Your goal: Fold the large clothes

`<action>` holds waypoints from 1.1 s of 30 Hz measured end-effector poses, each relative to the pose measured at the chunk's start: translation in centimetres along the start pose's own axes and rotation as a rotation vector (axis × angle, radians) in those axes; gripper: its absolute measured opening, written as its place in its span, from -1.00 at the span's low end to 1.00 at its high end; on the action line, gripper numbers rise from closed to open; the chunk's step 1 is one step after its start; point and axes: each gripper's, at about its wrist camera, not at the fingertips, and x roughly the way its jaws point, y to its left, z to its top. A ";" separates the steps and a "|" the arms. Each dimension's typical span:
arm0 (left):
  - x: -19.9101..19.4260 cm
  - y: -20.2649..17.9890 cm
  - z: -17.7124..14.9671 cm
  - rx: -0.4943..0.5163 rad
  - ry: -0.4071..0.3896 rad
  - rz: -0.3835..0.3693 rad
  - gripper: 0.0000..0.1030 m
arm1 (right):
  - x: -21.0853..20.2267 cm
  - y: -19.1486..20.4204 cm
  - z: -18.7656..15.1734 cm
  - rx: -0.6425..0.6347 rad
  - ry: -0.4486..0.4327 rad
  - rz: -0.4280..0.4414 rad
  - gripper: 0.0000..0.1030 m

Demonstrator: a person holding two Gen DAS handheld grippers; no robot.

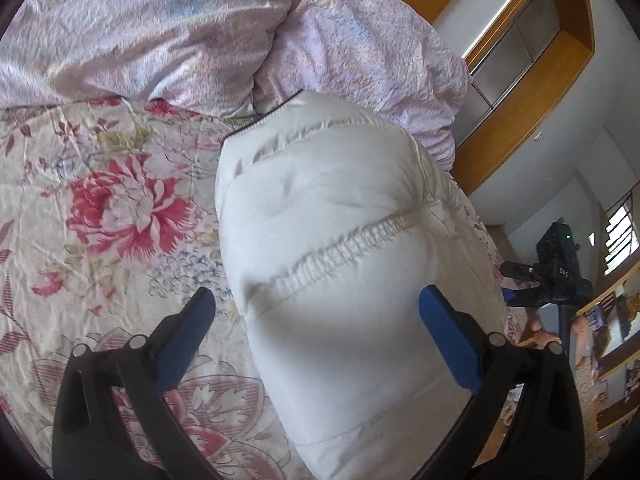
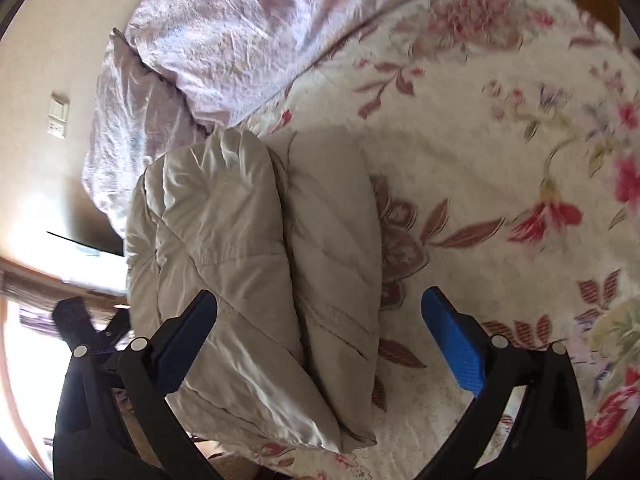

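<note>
Jacket (image 1: 340,264) folded, frame centre, on bedspread (image 1: 100,200). Left gripper (image 1: 316,312), right gripper (image 2: 320,312): fingers apart, gripping nothing, possibly grazing it. Risk: puffy fill springs fold open.

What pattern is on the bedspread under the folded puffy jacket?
Large pink-red flowers on cream bedspread, beneath the white quilted jacket; clearest in the left wrist view.

Puffy beige jacket (image 2: 248,280) folded into a thick bundle on the floral bedspread (image 2: 500,160), right hand-held gripper (image 2: 318,312) spread wide just over it, lilac duvet (image 2: 224,40) bunched behind.
</note>
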 end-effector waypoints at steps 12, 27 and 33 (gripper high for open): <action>1.9 1.0 -0.5 -0.075 0.061 -0.151 0.97 | 4.4 1.0 0.3 -0.063 0.145 0.090 0.97; 2.6 3.6 -0.8 -0.139 0.094 -0.262 0.97 | 6.8 4.4 0.1 -0.197 0.194 0.202 0.97; 2.7 4.6 -1.3 -0.169 0.097 -0.310 0.97 | 7.9 3.7 1.1 -0.156 0.217 0.229 0.97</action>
